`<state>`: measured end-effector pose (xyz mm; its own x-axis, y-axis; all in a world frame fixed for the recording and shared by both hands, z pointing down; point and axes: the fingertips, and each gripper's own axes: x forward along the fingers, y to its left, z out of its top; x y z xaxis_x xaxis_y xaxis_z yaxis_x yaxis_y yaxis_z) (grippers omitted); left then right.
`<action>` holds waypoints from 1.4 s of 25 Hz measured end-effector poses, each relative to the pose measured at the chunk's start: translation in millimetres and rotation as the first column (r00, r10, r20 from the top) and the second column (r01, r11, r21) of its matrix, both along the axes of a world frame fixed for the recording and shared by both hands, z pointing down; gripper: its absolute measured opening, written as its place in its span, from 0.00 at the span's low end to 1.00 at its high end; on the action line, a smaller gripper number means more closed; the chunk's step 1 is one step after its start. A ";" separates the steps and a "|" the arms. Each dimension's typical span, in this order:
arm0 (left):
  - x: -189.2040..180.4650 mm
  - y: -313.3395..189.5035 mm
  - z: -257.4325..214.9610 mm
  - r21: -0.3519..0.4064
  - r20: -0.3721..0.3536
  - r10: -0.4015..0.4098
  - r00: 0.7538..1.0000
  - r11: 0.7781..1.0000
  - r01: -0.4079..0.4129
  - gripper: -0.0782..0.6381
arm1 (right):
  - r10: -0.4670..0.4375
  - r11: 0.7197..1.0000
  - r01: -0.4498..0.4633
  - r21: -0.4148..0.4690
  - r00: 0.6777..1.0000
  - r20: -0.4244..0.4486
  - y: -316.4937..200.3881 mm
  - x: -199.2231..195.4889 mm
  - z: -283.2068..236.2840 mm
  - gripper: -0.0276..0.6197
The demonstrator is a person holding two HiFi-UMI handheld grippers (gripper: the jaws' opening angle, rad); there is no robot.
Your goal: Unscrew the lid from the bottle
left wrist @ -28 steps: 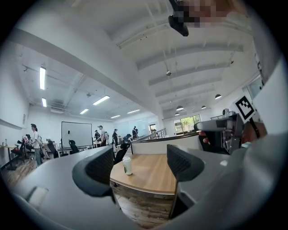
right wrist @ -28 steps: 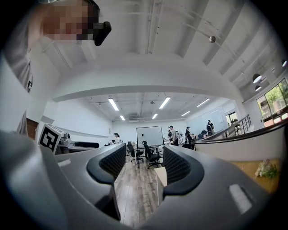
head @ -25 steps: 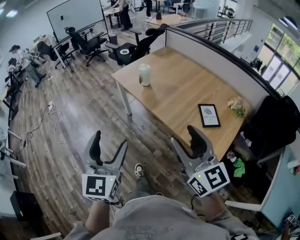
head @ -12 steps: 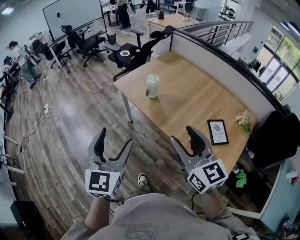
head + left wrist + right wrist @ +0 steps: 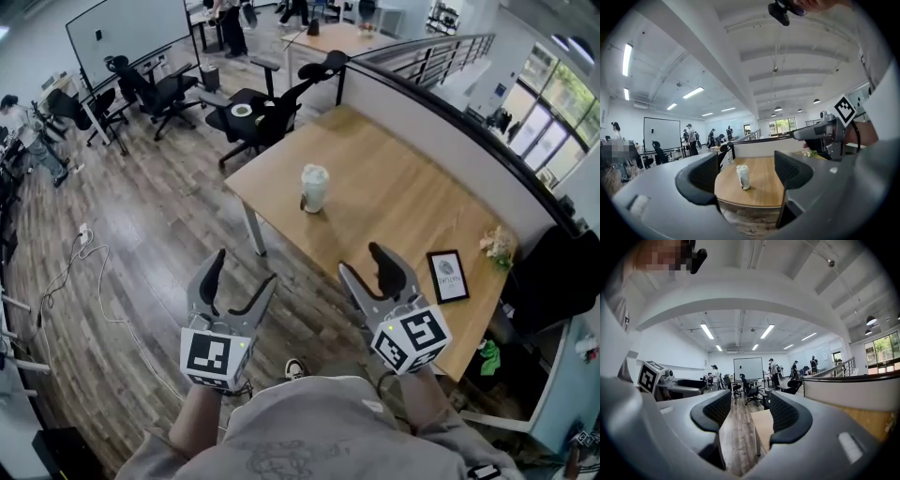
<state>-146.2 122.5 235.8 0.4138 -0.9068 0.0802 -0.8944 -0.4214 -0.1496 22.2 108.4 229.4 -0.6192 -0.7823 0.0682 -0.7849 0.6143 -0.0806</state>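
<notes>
A pale bottle with a whitish lid [image 5: 314, 187] stands upright near the left end of a wooden table [image 5: 394, 202]. Both grippers are held level over the wood floor, short of the table's near edge. My left gripper [image 5: 239, 275] is open with nothing between its jaws; in the left gripper view the bottle [image 5: 743, 176] shows far off, framed between the jaws. My right gripper [image 5: 366, 264] is also open and empty, just before the table edge. The right gripper view shows only the table's corner [image 5: 762, 427] past its jaws, not the bottle.
A framed picture [image 5: 448, 275] and a small flower bunch [image 5: 497, 246] lie at the table's right end. A low partition [image 5: 441, 127] backs the table. Black office chairs [image 5: 267, 108] stand beyond its far corner. Cables [image 5: 70, 262] trail on the floor at left. People stand far back.
Both grippers have moved forward toward the table, keeping their jaws as they were. The bottle and table now sit closer and lower in the head view.
</notes>
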 end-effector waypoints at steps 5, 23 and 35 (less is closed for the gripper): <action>3.3 -26.7 14.6 -0.028 -0.011 0.028 1.000 0.999 -0.029 0.62 | 0.007 1.000 -0.007 -0.016 1.000 -0.003 -29.2 -6.6 7.9 0.42; 32.6 -187.2 77.6 -0.175 0.016 0.074 0.997 0.982 -0.070 0.64 | -0.027 0.986 0.021 -0.167 0.999 -0.034 -202.7 -0.7 79.7 0.42; 75.0 -279.9 141.8 -0.281 0.183 0.157 0.971 0.954 -0.101 0.71 | -0.187 0.946 0.168 -0.277 0.982 -0.043 -295.9 -16.8 150.7 0.47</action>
